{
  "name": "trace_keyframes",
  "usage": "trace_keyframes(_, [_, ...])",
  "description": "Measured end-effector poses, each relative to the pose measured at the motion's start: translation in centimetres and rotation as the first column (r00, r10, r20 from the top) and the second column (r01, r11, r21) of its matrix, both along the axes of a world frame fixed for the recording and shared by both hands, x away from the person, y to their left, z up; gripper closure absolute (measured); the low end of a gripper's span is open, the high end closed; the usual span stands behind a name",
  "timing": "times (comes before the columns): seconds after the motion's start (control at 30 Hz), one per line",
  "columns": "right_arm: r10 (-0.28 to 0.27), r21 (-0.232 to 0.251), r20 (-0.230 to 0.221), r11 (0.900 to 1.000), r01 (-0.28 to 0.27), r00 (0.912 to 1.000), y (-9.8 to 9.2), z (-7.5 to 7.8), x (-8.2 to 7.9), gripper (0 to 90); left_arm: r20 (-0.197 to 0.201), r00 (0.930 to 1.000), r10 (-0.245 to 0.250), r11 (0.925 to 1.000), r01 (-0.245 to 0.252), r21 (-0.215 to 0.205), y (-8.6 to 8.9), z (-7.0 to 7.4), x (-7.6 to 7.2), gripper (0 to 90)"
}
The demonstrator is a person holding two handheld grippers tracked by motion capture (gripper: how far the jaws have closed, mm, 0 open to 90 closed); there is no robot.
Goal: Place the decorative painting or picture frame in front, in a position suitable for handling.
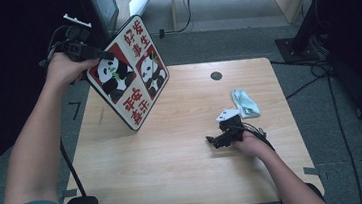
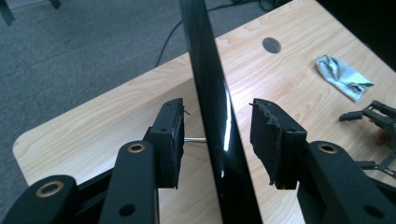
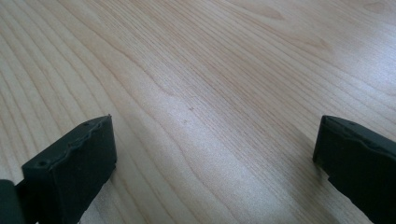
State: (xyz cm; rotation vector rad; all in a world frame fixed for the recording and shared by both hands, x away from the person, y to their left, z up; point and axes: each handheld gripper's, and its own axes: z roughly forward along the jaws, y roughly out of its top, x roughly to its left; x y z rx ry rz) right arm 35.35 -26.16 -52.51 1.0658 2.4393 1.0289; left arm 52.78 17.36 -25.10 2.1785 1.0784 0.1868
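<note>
Between the left gripper's (image 2: 217,140) parted jaws stands a stiff, glossy, red-and-white panda-printed board (image 1: 128,72), untouched by either pad; likely slippery, best clamped at its rim; right gripper (image 3: 215,163) open, empty.

Even overhead light on the table (image 1: 174,153), dark room edges, white glare streak down the board (image 2: 227,126) edge, soft shadows beneath blurred near jaws, slight overall softness.
</note>
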Motion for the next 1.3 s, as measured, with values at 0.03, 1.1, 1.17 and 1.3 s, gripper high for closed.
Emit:
trace_keyframes(0.03, [0.000,0.000,0.002,1.000,0.000,1.0000,0.0,0.0,0.0,0.0,-0.003,1.0000,-0.002,1.0000,0.002,0.006,-0.1,0.1,0.3,55.5])
trace_keyframes(1.1, [-0.007,0.000,0.001,1.000,0.007,1.0000,0.0,0.0,-0.3,0.0,-0.168,0.9854,-0.030,0.9971,0.041,0.065,-3.2,-0.2,4.9,68.7])
trace_keyframes(1.17, [-0.007,0.000,0.001,1.000,0.007,1.0000,0.0,0.0,-0.3,0.0,-0.174,0.9846,-0.014,0.9944,0.032,0.101,-3.4,-0.2,4.9,72.7])
trace_keyframes(1.3, [-0.008,0.001,0.000,1.000,0.008,1.0000,0.0,0.0,-0.4,0.0,-0.205,0.9787,0.007,0.9920,0.019,0.125,-3.6,0.0,5.0,77.5])
